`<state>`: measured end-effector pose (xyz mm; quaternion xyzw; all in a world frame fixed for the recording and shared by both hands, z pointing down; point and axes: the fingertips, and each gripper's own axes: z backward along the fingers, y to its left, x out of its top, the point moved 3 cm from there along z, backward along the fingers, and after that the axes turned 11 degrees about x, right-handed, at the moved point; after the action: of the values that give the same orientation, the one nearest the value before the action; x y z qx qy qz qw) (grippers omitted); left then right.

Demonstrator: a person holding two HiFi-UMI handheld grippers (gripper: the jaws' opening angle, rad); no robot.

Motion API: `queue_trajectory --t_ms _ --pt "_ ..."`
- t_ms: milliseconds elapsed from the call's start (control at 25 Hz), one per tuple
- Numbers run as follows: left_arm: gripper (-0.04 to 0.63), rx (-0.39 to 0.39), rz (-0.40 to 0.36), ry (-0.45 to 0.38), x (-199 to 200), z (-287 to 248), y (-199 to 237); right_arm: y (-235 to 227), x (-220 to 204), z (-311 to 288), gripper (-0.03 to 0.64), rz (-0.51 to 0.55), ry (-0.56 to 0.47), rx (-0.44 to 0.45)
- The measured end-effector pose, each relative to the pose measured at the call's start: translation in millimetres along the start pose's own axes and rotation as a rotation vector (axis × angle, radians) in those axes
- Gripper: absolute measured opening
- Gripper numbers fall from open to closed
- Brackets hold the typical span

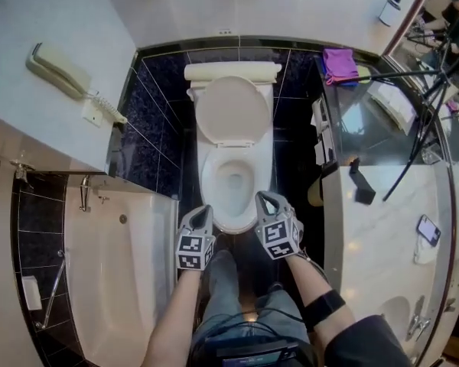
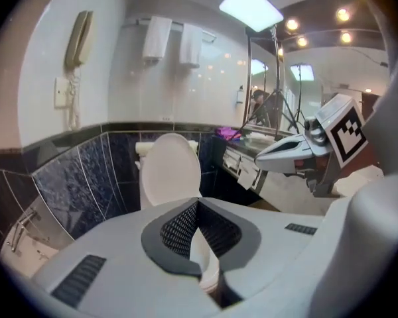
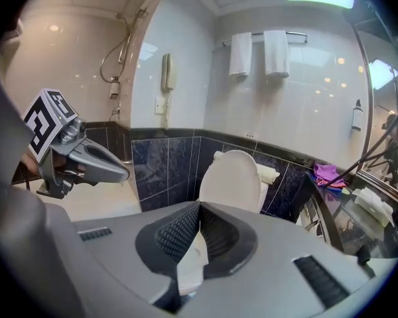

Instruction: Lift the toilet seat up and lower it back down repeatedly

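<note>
The white toilet's seat and lid [image 1: 229, 112] stand raised against the tank, and the bowl [image 1: 231, 183] below them is uncovered. In the gripper views the raised seat [image 2: 170, 169] [image 3: 231, 181] shows as an upright white oval ahead. My left gripper [image 1: 206, 209] hovers at the bowl's front left rim and my right gripper [image 1: 262, 198] at its front right rim. Both are shut with nothing between the jaws. The left gripper's own jaws [image 2: 198, 201] and the right gripper's own jaws [image 3: 199, 206] meet at their tips, with the bowl showing beneath them.
A bathtub [image 1: 115, 281] lies to the left and a wall phone [image 1: 61, 71] hangs above it. To the right is a counter [image 1: 382, 235] with a purple cloth [image 1: 338, 63], a smartphone [image 1: 428, 229] and a tripod [image 1: 424, 121]. Towels [image 3: 262, 53] hang on the back wall.
</note>
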<state>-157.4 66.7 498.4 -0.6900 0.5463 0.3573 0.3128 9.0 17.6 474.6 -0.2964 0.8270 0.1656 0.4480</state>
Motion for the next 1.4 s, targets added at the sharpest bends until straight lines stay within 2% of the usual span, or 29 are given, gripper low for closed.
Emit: queue_trajectory --t_ms 120,240,400,560,720,920,1280,1400 --pt "-0.006 0.009 0.017 -0.085 60 34 6 -6 47 31 0.006 -0.016 -0.062 0.016" --pt "-0.006 0.011 0.019 -0.128 103 75 11 -1 81 70 0.006 -0.067 -0.120 0.036" --pt "-0.006 0.008 0.002 -0.163 140 121 12 6 113 122 0.006 -0.081 -0.185 0.028" --pt "-0.006 0.014 -0.020 -0.201 161 156 7 4 117 161 0.006 -0.088 -0.215 0.009" --pt "-0.006 0.011 -0.037 -0.234 168 185 -4 3 108 197 0.006 -0.157 -0.244 -0.007" --pt "-0.008 0.010 -0.051 -0.251 154 197 -15 1 94 221 0.006 -0.153 -0.253 -0.044" --pt "-0.006 0.027 -0.038 -0.272 153 204 -30 7 74 215 0.007 -0.121 -0.217 -0.029" --pt "-0.006 0.031 -0.043 -0.268 151 198 -29 10 76 210 0.029 -0.117 -0.206 -0.019"
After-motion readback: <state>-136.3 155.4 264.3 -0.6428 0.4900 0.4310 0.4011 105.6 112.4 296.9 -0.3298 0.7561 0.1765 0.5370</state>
